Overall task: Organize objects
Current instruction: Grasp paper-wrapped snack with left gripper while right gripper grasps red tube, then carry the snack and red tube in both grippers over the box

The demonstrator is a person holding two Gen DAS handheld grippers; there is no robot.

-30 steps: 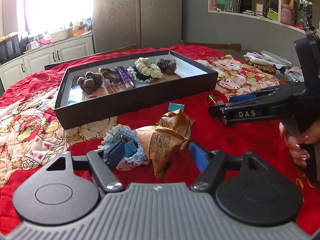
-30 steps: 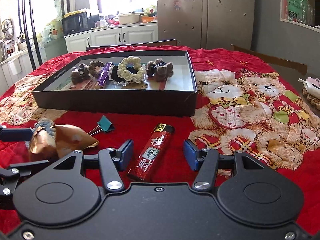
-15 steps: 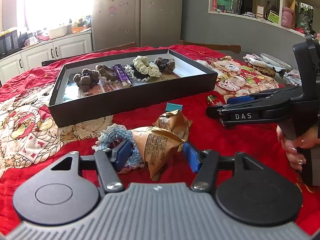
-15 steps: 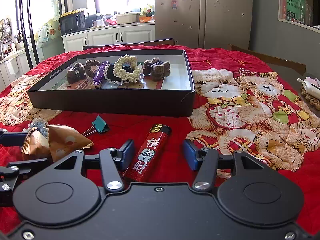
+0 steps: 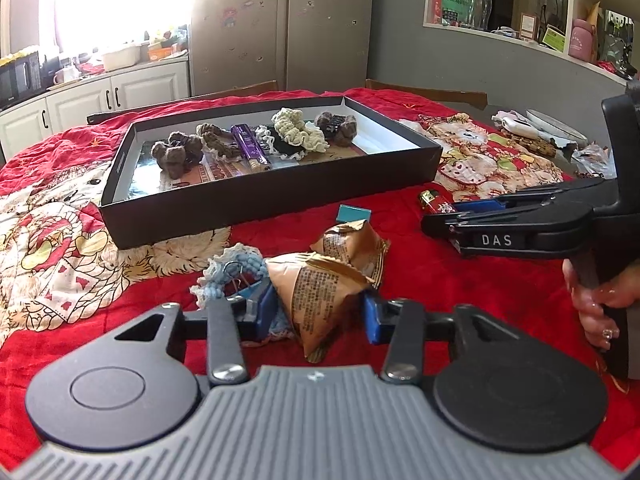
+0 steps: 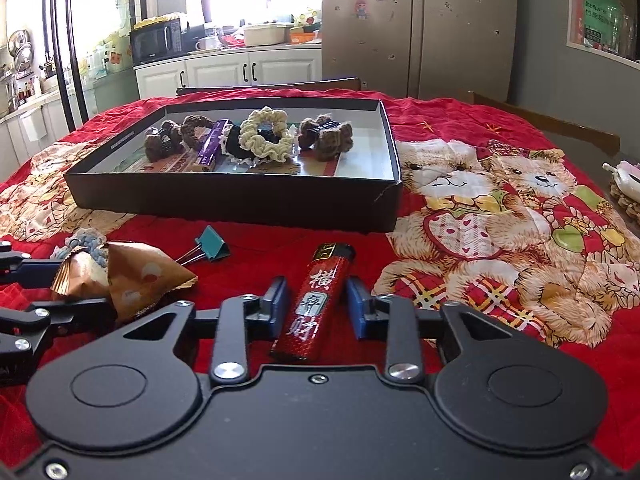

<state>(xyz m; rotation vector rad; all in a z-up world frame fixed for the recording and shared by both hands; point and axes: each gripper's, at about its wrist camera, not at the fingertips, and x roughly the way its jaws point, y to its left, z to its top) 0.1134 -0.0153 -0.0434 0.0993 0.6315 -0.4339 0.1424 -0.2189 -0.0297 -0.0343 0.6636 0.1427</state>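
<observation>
left gripper point(image 5: 318, 314): jaws just closing, pads against brown packet point(image 5: 320, 292) on red cloth point(image 5: 460, 280), before black box point(image 5: 280, 196) | right gripper point(image 6: 316, 310): jaws just closing, narrow around red lighter point(image 6: 314, 300), small gaps remaining, lighter flat on cloth

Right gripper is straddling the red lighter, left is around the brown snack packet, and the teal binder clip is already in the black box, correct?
Not quite: the teal binder clip lies on the red cloth in front of the black box, as the right wrist view shows. The rest holds.
</observation>
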